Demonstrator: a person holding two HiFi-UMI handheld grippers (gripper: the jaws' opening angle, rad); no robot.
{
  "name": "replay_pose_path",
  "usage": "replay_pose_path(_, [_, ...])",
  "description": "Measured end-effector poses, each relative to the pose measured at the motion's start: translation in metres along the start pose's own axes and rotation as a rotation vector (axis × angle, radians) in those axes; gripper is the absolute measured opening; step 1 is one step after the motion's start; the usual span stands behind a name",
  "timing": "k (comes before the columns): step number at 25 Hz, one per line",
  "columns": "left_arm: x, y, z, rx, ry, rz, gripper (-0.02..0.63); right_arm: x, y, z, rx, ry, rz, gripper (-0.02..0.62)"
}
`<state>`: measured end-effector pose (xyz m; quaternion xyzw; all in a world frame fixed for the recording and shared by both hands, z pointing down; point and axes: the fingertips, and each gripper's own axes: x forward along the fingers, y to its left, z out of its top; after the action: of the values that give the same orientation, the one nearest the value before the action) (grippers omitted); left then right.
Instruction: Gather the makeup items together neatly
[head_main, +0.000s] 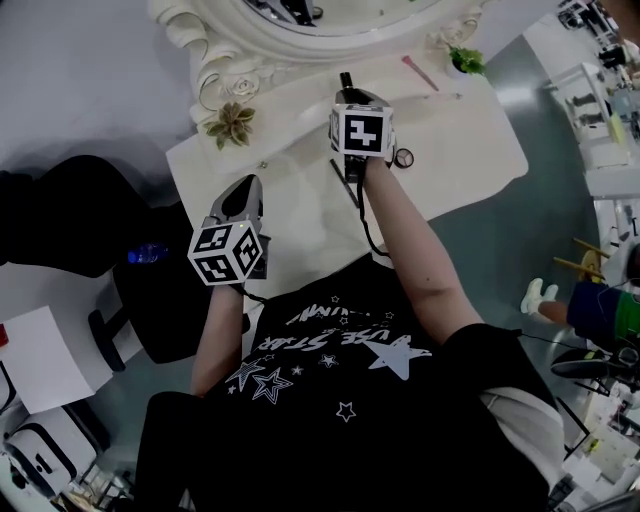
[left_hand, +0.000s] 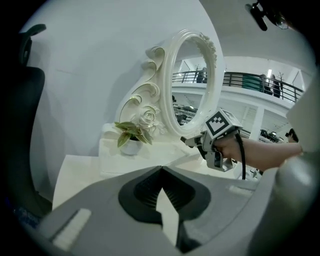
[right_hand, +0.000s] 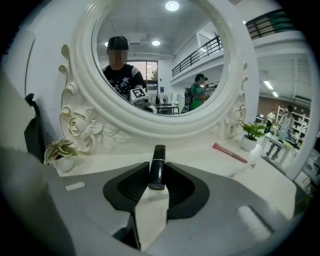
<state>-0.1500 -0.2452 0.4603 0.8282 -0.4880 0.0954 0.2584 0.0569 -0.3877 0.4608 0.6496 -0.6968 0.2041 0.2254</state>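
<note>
A black lipstick tube with a thin gold band stands upright between the pads of my right gripper, which is shut on it. In the head view that gripper hovers over the white table just in front of the mirror, the tube's tip sticking out ahead. A pink brush lies at the back right near the mirror's base, also seen from above. My left gripper hangs over the table's left front, jaws shut with nothing in them.
A large ornate white mirror fills the back of the table. A small potted plant stands at each side. A small round item lies right of my right hand, and a thin silver stick lies near the brush.
</note>
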Motion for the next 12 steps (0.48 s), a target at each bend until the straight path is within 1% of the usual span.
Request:
replay_pose_path(5, [0.008, -0.026, -0.002, 0.017, 0.0, 0.023, 0.002, -0.02, -0.037, -0.007, 0.013, -0.018, 0.019, 0.127])
replay_pose_path(12, [0.026, -0.071, -0.007, 0.037, 0.005, 0.028, 0.002, -0.032, -0.089, -0.03, -0.017, -0.021, 0.066, 0.129])
